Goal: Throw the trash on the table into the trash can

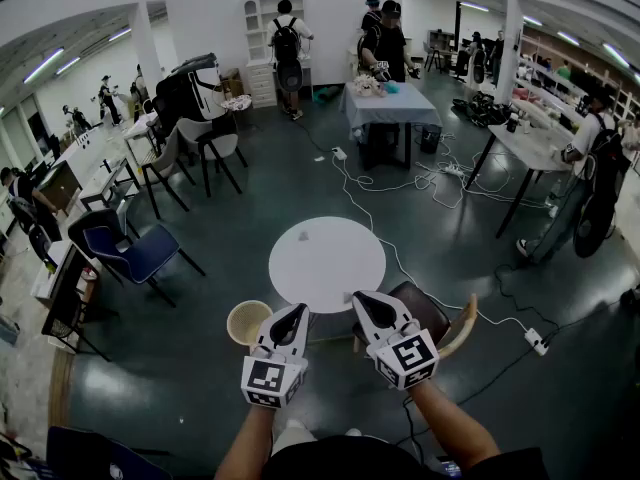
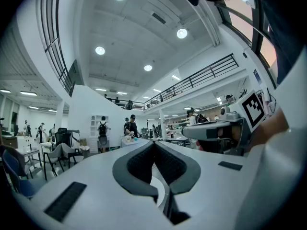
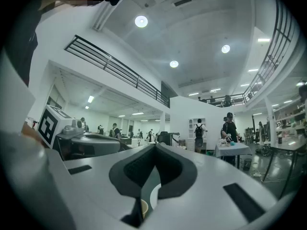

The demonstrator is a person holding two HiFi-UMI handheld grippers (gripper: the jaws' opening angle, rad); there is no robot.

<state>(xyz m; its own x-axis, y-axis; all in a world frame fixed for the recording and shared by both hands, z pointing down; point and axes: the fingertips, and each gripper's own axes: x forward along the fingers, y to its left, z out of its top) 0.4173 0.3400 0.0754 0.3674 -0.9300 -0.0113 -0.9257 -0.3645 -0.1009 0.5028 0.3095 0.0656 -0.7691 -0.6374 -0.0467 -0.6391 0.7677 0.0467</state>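
Stock: 1 round white surface [image 1: 340, 268], 1 trash can [image 1: 247, 323], 1 small scrap [image 1: 304, 236].
L gripper [image 1: 297, 311], R gripper [image 1: 362, 301]: both closed, empty.

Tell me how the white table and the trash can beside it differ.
The table is white; the trash can is tan. The table is far wider than the trash can. The table shows a flat top, the trash can an open hollow. Both look round from above.
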